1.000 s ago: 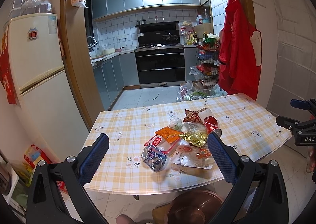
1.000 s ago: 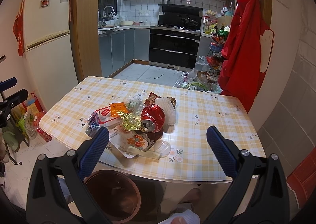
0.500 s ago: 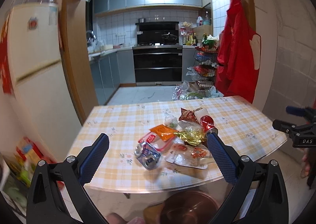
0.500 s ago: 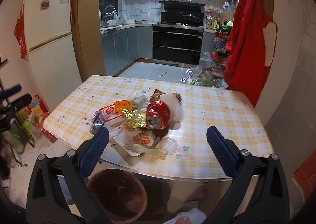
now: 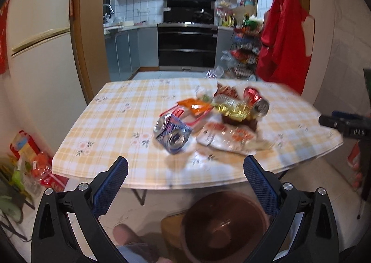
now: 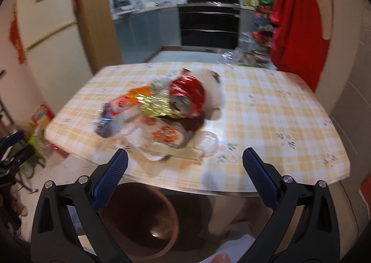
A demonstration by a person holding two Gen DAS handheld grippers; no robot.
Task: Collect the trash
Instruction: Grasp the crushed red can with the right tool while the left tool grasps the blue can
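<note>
Both tongs, left (image 5: pixel 185 176) and right (image 6: pixel 185 168), gape empty over the desk (image 6: pixel 266 110) edge. Trash (image 5: pixel 208 117) lies heaped mid-desk (bin (image 6: pixel 139 219) below). We should take the near blue can (image 5: pixel 172 132) first, squeezing across its crushed flats.

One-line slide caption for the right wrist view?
Open right hand-held gripper faces a crushed red can and wrappers on the checked table, brown bin below.

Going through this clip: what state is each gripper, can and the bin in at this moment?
left gripper: open, empty
right gripper: open, empty
red can: dented, on its side, opened
blue can: crushed, lying on table
brown bin: upright, open, looks empty
</note>
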